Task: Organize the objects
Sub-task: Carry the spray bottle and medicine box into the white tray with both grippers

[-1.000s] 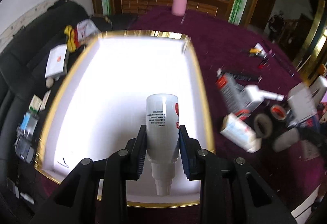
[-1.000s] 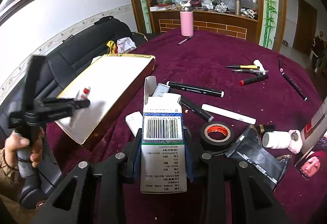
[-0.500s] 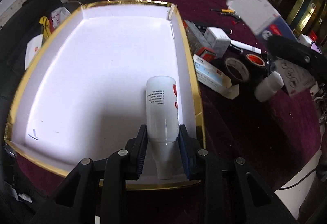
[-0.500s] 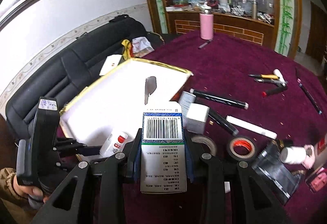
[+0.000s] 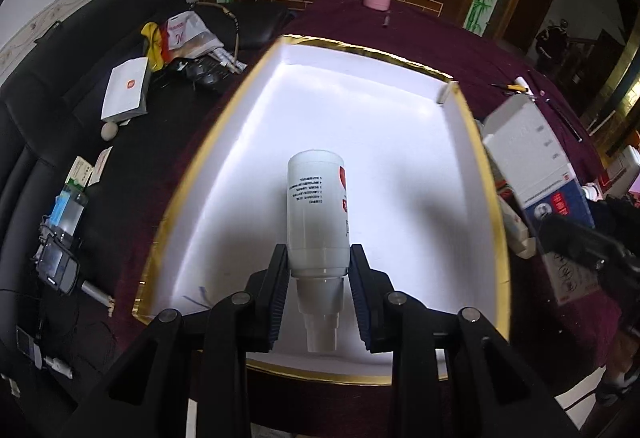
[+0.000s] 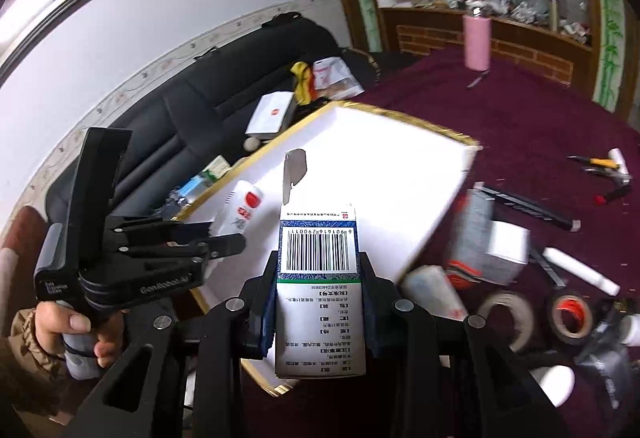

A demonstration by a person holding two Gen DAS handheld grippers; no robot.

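Firstly, from the left wrist, a white bottle [image 5: 318, 214] is seen clamped between the left gripper [image 5: 319, 294] jaws over the gold-rimmed white tray [image 5: 486, 198]; from the right wrist, a barcoded box [image 6: 319, 278] is clamped in the right gripper [image 6: 319, 302], the tray lying at twelve o'clock

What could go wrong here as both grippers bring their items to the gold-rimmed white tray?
1. The left gripper pinches the white plastic spray bottle only near its neck, so the body could pivot or slip.
2. The right gripper carries an open-flapped white and blue carton close to the left one; they might collide over the gold-rimmed white tray.
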